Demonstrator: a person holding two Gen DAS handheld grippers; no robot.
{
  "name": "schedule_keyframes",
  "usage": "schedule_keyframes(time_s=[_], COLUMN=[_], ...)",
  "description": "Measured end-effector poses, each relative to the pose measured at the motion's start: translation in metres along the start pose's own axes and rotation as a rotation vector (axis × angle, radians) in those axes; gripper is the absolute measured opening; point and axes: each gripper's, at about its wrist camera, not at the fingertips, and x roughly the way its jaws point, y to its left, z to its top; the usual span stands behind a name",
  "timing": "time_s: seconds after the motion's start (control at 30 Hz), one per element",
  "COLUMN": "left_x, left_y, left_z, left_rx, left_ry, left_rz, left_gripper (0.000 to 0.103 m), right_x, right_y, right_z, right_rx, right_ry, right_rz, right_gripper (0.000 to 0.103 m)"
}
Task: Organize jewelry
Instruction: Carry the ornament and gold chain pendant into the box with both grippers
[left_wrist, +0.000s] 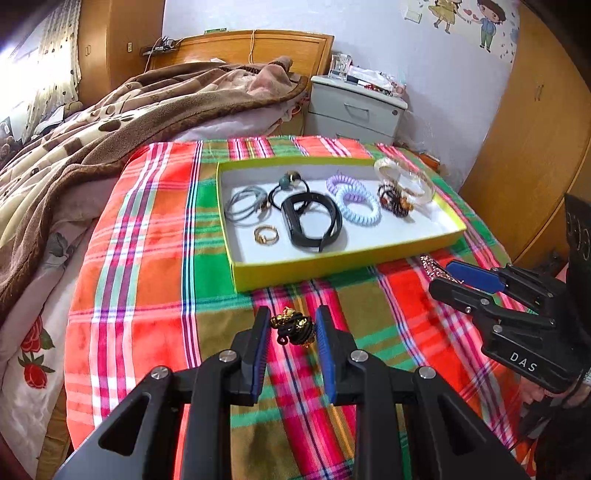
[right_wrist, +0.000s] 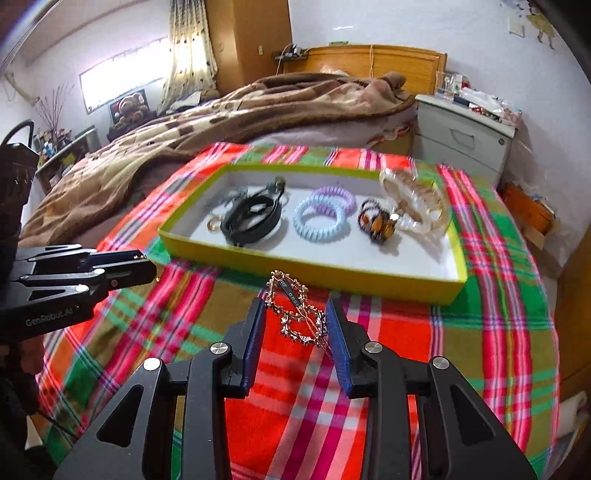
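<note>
Small black and gold hair tie (left_wrist: 293, 327) pinched between the blue fingers of the left gripper (left_wrist: 292, 329), just in front of the yellow box (left_wrist: 314, 266). Sparkly gold chain bracelet (right_wrist: 297, 314) squeezed between the fingers of the right gripper (right_wrist: 297, 320), near the box too. Black watch band (left_wrist: 312, 221), purple and blue coil ties (left_wrist: 356, 201) and gold ring (left_wrist: 266, 235) inside the box, on the bright checked cloth (left_wrist: 147, 258) over the bed.

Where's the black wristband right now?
The black wristband lies in the yellow tray, left of centre in the left wrist view, between the gold ring and the blue coil tie.
</note>
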Motion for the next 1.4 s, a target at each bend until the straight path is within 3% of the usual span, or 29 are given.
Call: schedule_keyframes(time_s=[0.37,0.73,1.4], left_x=[0.011,0.043,0.079], left_y=[0.004,0.012,0.02], left_z=[0.038,0.062,0.069], left_rx=[-0.011,-0.028,-0.052], left_ry=[-0.035,-0.004,0.04], left_rz=[0.005,0.019,0.047], left_gripper=[0.026,0.026,0.026], right_x=[0.017,0.048,0.078], right_y=[-0.017,-0.04,-0.049], right_z=[0.031,0.048,0.046], right_rx=[0.052,0.097,0.076], right_ry=[-0.012,0.028,0.096], right_rz=[-0.039,-0.101,-0.159], right_gripper=[0.035,0.035,0.035])
